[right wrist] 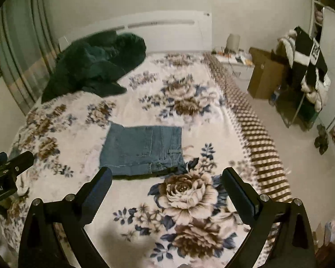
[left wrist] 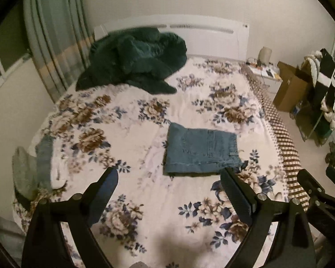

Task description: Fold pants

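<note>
The jeans lie folded into a compact rectangle near the middle of the bed, flat on the flowered blanket, with the waistband and belt loops at the right end and a stitched hem along the near edge. In the left wrist view the pants sit just ahead of the left gripper, nearer its right finger, whose tip overlaps the near right corner of the denim in the picture; whether it touches the cloth cannot be told. The left gripper's fingers stand wide apart with nothing between them.

In the right wrist view the jeans lie ahead and to the left of the right gripper; the left fingertip reaches the near left edge of the fold, contact unclear. Its fingers are also spread wide and hold nothing.

Each gripper shows at the edge of the other's view, side by side over the foot of the bed. Farther back, a dark green quilt is heaped against the white headboard. To the right of the bed stand a nightstand and a cardboard box.
</note>
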The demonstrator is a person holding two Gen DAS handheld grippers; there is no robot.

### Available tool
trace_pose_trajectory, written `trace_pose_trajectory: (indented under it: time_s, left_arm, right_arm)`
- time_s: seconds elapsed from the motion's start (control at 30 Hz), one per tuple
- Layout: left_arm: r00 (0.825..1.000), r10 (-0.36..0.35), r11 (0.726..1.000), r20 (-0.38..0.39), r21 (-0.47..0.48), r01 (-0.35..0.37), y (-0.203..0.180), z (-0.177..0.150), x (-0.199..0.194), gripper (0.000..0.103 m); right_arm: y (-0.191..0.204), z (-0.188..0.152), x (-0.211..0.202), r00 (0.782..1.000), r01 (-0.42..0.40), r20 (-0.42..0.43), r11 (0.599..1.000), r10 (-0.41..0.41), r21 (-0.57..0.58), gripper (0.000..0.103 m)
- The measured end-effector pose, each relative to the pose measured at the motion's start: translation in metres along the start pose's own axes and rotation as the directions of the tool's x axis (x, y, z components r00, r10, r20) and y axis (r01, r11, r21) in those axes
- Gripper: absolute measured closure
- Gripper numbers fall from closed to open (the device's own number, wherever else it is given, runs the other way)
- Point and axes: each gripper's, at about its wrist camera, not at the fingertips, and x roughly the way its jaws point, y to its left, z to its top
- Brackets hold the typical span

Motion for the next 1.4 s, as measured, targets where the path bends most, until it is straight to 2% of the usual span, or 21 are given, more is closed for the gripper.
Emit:
trace_pose_trajectory:
  time_s: [0.23,0.4,0.77,1.03,1.07,1.1,1.17,1.4]
  left_arm:
    - [0.999,-0.003,1.000,0.048,0.018,0.002,0.000,-0.008,-0.088,0.009]
    - [0.996,-0.008,1.000,0.091,0.030,0.005,-0.001,-0.010,-0.135,0.009]
    - [0.988,-0.031,0.999,0.154,0.047,0.024,0.002,-0.014,-0.216,0.009]
    - [0.987,-0.055,0.998,0.149,0.032,0.051,0.002,-0.025,-0.238,0.009]
    - [0.989,-0.061,0.998,0.137,0.030,0.057,0.002,-0.025,-0.236,0.008]
    - [0.990,-0.062,0.998,0.128,0.027,0.059,0.002,-0.026,-0.237,0.002]
    - [0.992,-0.055,0.998,0.114,0.021,0.053,0.003,-0.028,-0.236,0.000]
    - [0.996,-0.016,1.000,0.092,0.005,0.016,0.009,-0.022,-0.238,0.000]
  right_arm:
    - [-0.003,0.006,-0.132,0.995,-0.017,0.095,1.000,0.017,0.007,0.002]
    - [0.000,0.008,-0.216,0.987,-0.018,0.158,1.000,0.016,0.013,0.002]
    - [-0.002,-0.007,-0.347,0.978,-0.017,0.206,0.999,0.011,0.030,0.002]
    - [0.004,-0.017,-0.401,0.976,-0.010,0.216,1.000,0.006,0.021,0.001]
    - [0.004,-0.018,-0.406,0.976,-0.007,0.216,1.000,0.002,0.020,0.000]
    - [0.006,-0.018,-0.409,0.977,0.001,0.215,1.000,-0.004,0.015,0.000]
    - [0.008,-0.018,-0.413,0.979,0.016,0.205,1.000,-0.016,0.005,0.000]
    - [0.010,-0.003,-0.396,0.994,-0.008,0.113,1.000,0.009,-0.010,0.000]
